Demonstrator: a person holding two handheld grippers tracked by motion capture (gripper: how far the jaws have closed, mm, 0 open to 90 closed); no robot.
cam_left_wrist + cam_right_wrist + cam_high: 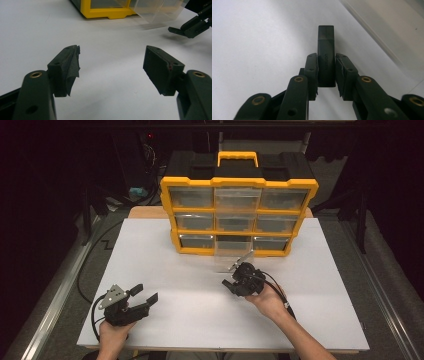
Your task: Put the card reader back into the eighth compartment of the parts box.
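While my right gripper [326, 75] pinches a small black block [326, 55] over the white tabletop [190, 270], my left gripper [112, 67] sits spread in a dark room.

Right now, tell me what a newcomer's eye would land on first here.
The yellow organizer with clear drawers stands at the far side of the white table, its bottom middle drawer pulled out. Just in front of it, the right gripper is clamped on a small dark block. The left gripper sits open near the table's front left.
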